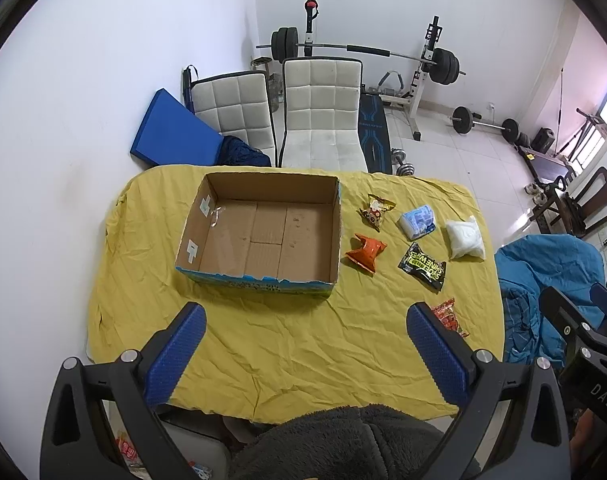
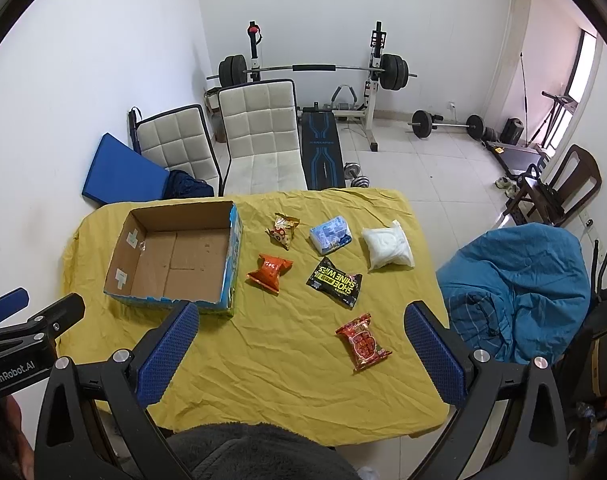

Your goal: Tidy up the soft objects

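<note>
The black packet [image 2: 335, 282] reads "SHOE SHINE WIPES", upside down from the cameras, its long axis slanting away from the cardboard box [image 2: 175, 256]. The left claw's body shows "GenRobot.AI". A wrinkled yellow cloth covers the bench [image 2: 263, 368]; the room has white walls, pale floor tiles, two white chairs [image 2: 259, 136] and a barbell rack [image 2: 315, 68] behind the box. Right of the open-topped box lie an orange packet [image 2: 269, 268], a patterned snack bag [image 2: 283, 230], a blue-white pack [image 2: 330, 234], a white pouch [image 2: 387, 250] and, nearest, a red packet [image 2: 363, 342]. The left claw [image 1: 303, 354] and right claw [image 2: 299, 354] hang spread wide, holding nothing.
</note>
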`<act>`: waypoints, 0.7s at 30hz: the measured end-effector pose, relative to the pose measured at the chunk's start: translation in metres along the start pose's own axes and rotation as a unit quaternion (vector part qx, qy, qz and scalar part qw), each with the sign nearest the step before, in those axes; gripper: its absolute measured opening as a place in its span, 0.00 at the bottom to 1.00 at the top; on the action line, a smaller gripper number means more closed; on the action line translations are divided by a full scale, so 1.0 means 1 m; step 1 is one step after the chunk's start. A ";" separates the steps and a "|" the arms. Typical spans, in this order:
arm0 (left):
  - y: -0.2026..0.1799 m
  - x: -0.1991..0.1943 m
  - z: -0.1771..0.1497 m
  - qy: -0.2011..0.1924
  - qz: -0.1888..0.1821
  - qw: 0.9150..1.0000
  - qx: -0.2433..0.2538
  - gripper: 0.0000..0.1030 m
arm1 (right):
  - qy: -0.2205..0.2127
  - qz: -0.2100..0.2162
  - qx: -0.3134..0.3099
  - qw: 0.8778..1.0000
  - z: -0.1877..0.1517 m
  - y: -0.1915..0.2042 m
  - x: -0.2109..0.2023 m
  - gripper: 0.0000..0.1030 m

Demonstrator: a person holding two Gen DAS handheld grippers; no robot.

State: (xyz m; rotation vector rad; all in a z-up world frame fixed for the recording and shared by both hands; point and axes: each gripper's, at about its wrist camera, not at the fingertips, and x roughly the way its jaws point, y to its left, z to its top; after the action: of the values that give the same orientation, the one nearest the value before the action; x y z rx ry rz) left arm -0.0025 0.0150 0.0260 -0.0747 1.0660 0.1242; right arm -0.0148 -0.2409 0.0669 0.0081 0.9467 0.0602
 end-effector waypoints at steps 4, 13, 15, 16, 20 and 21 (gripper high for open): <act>-0.001 -0.002 0.003 -0.004 0.000 1.000 -0.001 1.00 | -0.001 0.000 -0.001 1.000 0.001 0.000 0.000 1.00; -0.001 -0.003 0.006 -0.003 -0.003 1.000 0.003 1.00 | -0.001 -0.001 -0.001 1.000 0.004 0.002 0.001 1.00; -0.002 -0.002 0.006 -0.003 -0.005 1.000 0.004 1.00 | -0.002 -0.004 -0.002 1.000 0.005 0.003 0.001 1.00; -0.002 -0.002 0.007 -0.002 -0.005 1.000 0.004 1.00 | -0.002 -0.003 -0.002 1.000 0.005 0.004 0.002 1.00; -0.002 -0.002 0.004 -0.003 -0.007 1.000 0.004 1.00 | -0.004 -0.006 -0.002 1.000 0.006 0.005 0.003 1.00; -0.002 -0.002 0.004 -0.003 -0.008 1.000 0.004 1.00 | -0.004 -0.007 -0.002 1.000 0.006 0.005 0.003 1.00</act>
State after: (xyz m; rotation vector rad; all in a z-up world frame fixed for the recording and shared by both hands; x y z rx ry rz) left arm 0.0004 0.0133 0.0292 -0.0754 1.0601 0.1052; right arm -0.0087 -0.2356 0.0679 -0.0030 0.9378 0.0489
